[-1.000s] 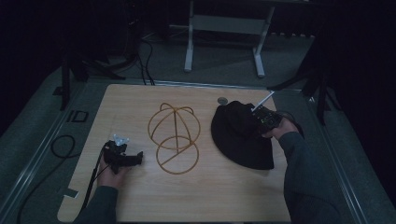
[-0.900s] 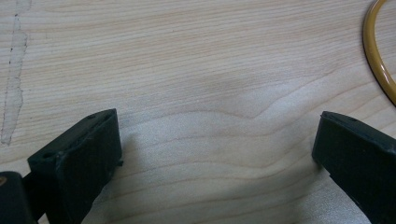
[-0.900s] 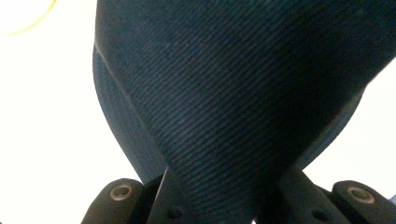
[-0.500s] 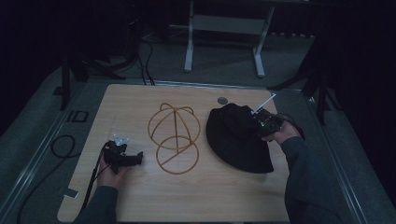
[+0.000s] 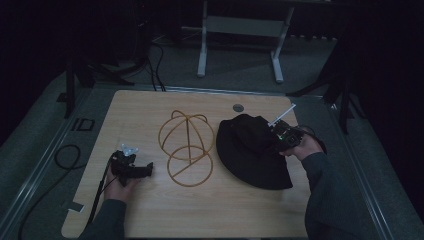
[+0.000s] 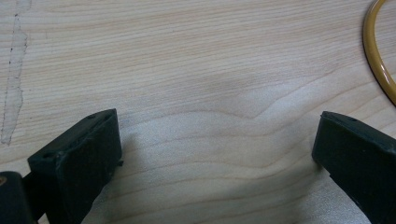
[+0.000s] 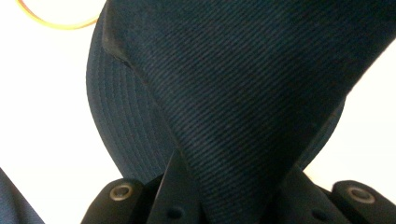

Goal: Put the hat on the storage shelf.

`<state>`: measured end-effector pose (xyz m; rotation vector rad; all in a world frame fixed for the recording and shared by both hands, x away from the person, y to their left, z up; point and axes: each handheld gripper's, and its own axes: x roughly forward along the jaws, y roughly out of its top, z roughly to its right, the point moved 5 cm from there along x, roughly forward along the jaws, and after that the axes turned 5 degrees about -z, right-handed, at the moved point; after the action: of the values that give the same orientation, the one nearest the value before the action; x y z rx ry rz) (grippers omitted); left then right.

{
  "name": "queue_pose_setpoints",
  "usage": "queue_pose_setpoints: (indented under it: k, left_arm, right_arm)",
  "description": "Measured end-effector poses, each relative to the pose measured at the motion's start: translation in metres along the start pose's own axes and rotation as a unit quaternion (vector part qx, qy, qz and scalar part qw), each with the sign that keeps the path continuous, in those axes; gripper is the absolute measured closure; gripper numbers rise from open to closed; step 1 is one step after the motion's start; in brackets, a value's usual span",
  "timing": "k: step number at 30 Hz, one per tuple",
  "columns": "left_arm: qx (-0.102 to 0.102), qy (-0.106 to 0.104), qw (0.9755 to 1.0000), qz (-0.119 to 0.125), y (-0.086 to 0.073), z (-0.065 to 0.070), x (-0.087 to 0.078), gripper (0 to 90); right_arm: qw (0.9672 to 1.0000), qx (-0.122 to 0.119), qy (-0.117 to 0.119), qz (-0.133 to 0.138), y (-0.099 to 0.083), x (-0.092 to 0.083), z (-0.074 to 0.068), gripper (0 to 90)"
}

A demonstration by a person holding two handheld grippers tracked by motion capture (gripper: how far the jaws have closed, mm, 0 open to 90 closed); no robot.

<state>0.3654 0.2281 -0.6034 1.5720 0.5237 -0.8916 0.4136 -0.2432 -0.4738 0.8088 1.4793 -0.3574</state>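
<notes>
Hat lies on the table right of the wire stand, its crown pinched in the closed right gripper. Left gripper rests wide open, empty. Lifting seems underway; next, carrying the hat over the stand's dome.

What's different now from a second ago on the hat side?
The right gripper, shut on the dark hat, has drawn a little toward the table's right edge and lifted the cloth, so the hat bunches up higher under it. The left gripper rests open on the table as before, and the yellow wire frame has not moved.
</notes>
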Motion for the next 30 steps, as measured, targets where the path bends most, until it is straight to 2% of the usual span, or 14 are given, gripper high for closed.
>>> queue_pose_setpoints:
  k: [10,19,24,30]
  left_arm:
    - [0.000,0.000,1.0000,0.000,0.000,0.000,0.000,1.5]
    - [0.000,0.000,1.0000,0.000,0.000,0.000,0.000,1.5]
    - [0.000,0.000,1.0000,0.000,0.000,0.000,0.000,1.6]
    - [-0.001,0.000,1.0000,0.001,0.000,0.000,0.000,1.5]
  right_arm:
    - [0.9993,0.006,0.001,0.036,-0.010,-0.011,-0.002,86.8]
    - [0.9984,-0.004,0.006,0.056,-0.010,-0.025,-0.010,86.8]
    - [0.9975,0.001,0.009,0.069,-0.011,-0.028,-0.008,86.8]
    - [0.9966,-0.005,0.008,0.082,-0.011,-0.034,-0.006,86.8]
